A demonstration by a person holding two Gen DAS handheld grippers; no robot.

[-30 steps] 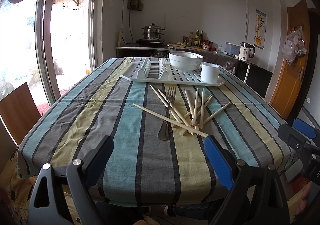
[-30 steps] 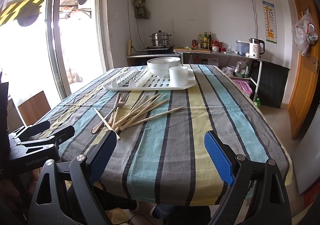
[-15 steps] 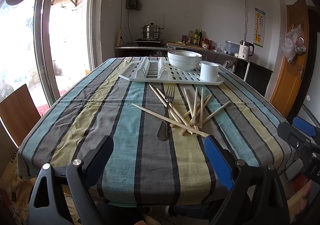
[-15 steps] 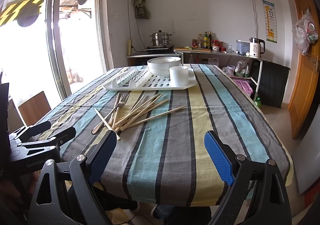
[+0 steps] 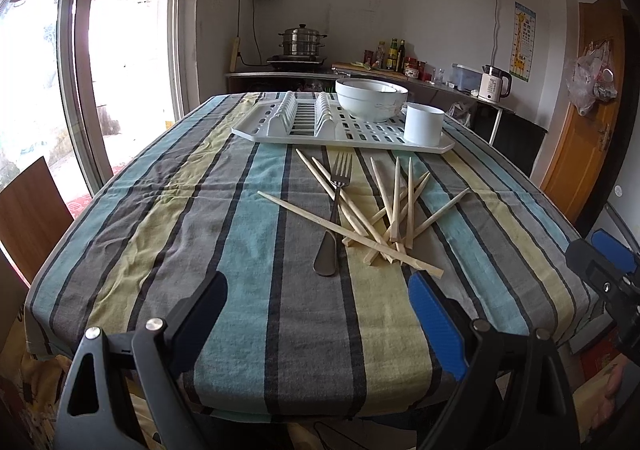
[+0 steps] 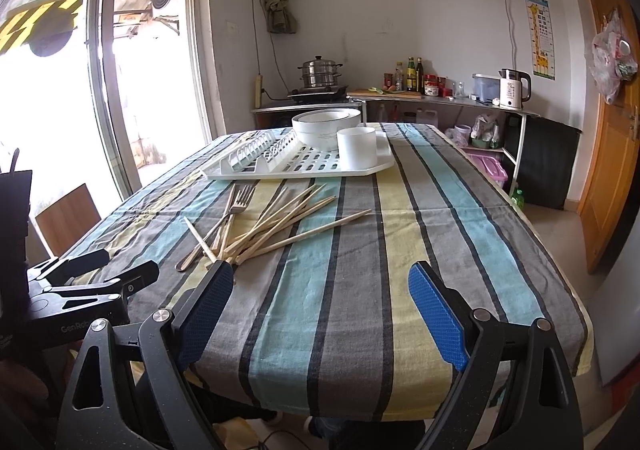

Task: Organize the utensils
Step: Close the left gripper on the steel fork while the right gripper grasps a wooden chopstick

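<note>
Several wooden chopsticks (image 5: 394, 205) lie scattered on the striped tablecloth, with a metal fork (image 5: 335, 209) among them. The same chopsticks (image 6: 280, 223) and fork (image 6: 224, 223) appear in the right wrist view. Behind them sits a white dish rack tray (image 5: 304, 137) holding stacked white bowls (image 5: 370, 99) and a white cup (image 5: 423, 123). My left gripper (image 5: 318, 314) is open above the table's near edge, short of the fork handle. My right gripper (image 6: 320, 314) is open to the right of the pile, with nothing between its fingers.
A wooden chair back (image 5: 28, 217) stands at the table's left, by a sliding glass door. A counter (image 6: 420, 95) with a steamer pot, bottles and a kettle lines the far wall. An orange door (image 6: 612, 153) is at the right.
Both grippers have drifted slightly forward towards the table; the utensils lie as before.
</note>
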